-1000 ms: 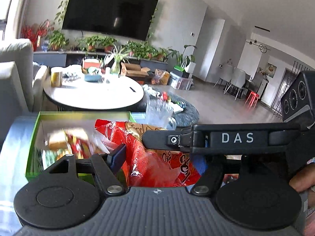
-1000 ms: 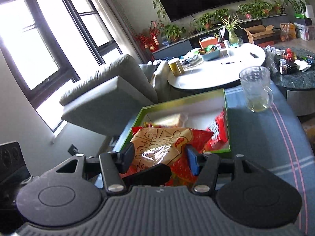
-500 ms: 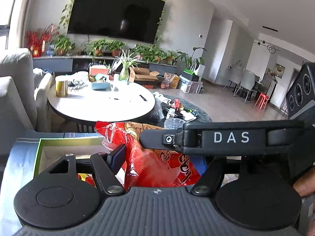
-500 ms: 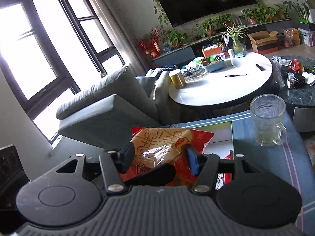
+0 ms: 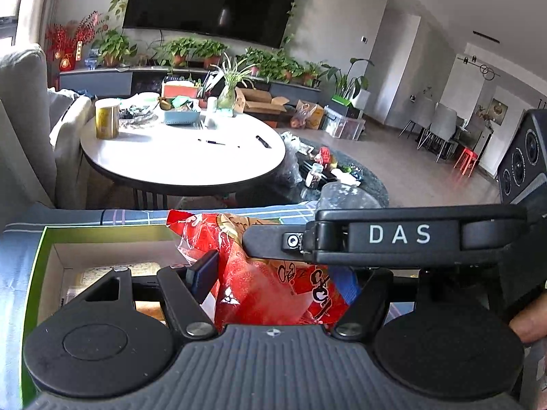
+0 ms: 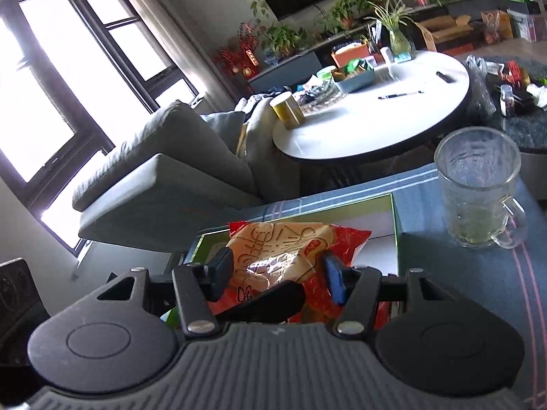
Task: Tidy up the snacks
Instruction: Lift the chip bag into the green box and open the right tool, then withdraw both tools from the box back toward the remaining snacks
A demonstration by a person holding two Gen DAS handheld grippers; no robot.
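Note:
A red snack bag [image 5: 259, 283] with a tan front [image 6: 273, 253] hangs between both grippers. My left gripper [image 5: 273, 280] is shut on it, its pads pressing the bag's two sides. My right gripper [image 6: 277, 273] is shut on the same bag; in the left wrist view its black finger [image 5: 393, 235], marked DAS, crosses in front of the bag. Under the bag lies a green-rimmed box [image 5: 48, 239] on a blue plaid cloth, with other snack packets [image 5: 112, 273] inside. In the right wrist view the box [image 6: 395, 225] shows mostly behind the bag.
A glass mug [image 6: 478, 191] stands on the cloth just right of the box. Beyond the cloth's far edge are a round white table [image 5: 184, 160] with clutter, a grey sofa [image 6: 177, 171] on the left and a low dark table [image 5: 342, 177] with small items.
Both grippers have carried the bag forward and slightly down over the box. The box has slid toward the bottom of both views and the round table looks nearer. Both grips are unchanged.

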